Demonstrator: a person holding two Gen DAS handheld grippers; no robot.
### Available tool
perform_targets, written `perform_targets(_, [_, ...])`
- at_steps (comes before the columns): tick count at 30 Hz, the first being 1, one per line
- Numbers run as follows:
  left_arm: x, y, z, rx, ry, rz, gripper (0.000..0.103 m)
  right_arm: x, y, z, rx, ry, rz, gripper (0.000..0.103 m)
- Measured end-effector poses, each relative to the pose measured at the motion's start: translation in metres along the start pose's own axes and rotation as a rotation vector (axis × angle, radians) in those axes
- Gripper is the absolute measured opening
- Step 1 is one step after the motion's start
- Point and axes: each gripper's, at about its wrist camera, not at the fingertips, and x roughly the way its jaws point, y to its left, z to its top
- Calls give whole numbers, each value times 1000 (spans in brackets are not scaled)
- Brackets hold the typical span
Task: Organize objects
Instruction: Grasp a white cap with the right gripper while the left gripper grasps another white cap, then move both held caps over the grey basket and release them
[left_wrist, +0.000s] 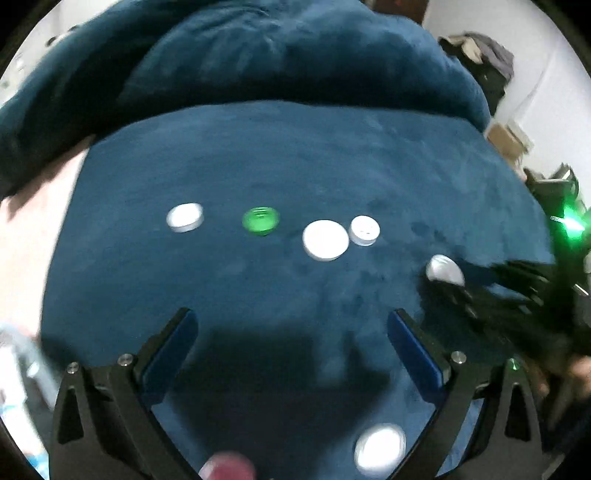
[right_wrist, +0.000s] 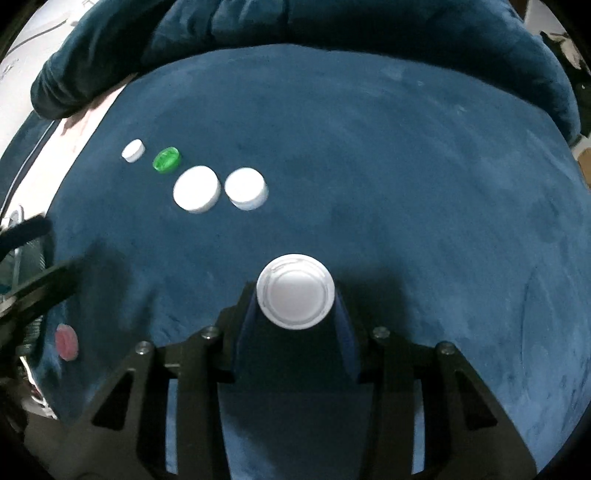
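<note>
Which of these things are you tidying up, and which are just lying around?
Being tidied:
- big white cap held in the right gripper
- row on the blue blanket: small white cap, green cap, two white caps
- pink cap and another white cap, near the open left gripper

Just lying around:
- clothes pile
- cardboard box

On the blue velvet cushion (right_wrist: 424, 166), the right half lies open to passage. A row of 4 round plastic caps, 3 white (right_wrist: 196, 188) and 1 green (right_wrist: 166, 159), blocks the far left, and a pink round cap (right_wrist: 66, 341) sits near-left.
</note>
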Motion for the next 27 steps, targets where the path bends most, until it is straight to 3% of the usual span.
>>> perform_targets(8, [77, -1, 25, -129, -39, -52, 100, 7, -16, 3, 112, -39, 18, 41])
perform_targets(11, [90, -7, 27, -98, -36, -28, 90, 8, -17, 4, 133, -45, 25, 41])
perform_targets(12, [92, -11, 30, -80, -44, -15, 81, 9, -17, 4, 137, -45, 24, 41])
perform_targets(14, [89, -12, 29, -46, -64, -5, 49, 13, -11, 7, 140, -43, 22, 41])
perform_targets(15, [87, -9, 29, -38, -62, 2, 41, 13, -11, 7, 140, -46, 20, 41])
perform_targets(22, [59, 3, 17, -21, -73, -5, 41, 4, -3, 1, 148, -62, 38, 41])
perform_targets(27, [15, 10, 2, -6, -103, 20, 41, -27, 15, -13, 154, -106, 98, 41])
